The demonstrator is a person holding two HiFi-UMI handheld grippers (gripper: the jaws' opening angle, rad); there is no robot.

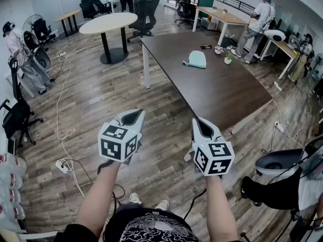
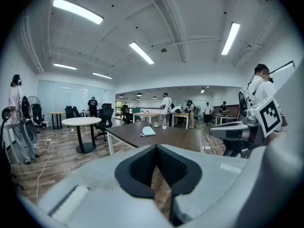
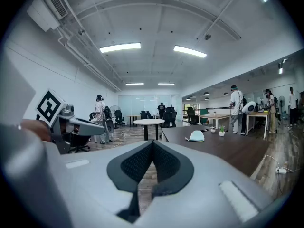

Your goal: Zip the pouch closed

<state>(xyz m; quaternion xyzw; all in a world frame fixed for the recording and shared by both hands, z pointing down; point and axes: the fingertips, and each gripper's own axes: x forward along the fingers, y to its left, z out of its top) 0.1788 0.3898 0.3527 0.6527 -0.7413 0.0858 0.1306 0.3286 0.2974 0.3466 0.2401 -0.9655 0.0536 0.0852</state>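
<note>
A light teal pouch (image 1: 196, 59) lies on the dark brown table (image 1: 227, 92), toward its far side; it also shows small in the left gripper view as the pouch (image 2: 148, 131) and in the right gripper view as the pouch (image 3: 196, 136). My left gripper (image 1: 133, 116) and right gripper (image 1: 201, 124) are held side by side over the wooden floor, well short of the table and far from the pouch. Both are shut with nothing between their jaws, which meet at the tips in each gripper view.
A round white table (image 1: 108, 23) stands at the back left, with office chairs (image 1: 146, 10) behind it. Cables and a power strip (image 1: 62, 166) lie on the floor at left. Several people stand around the room's edges. A small potted plant (image 1: 228, 58) sits on the dark table.
</note>
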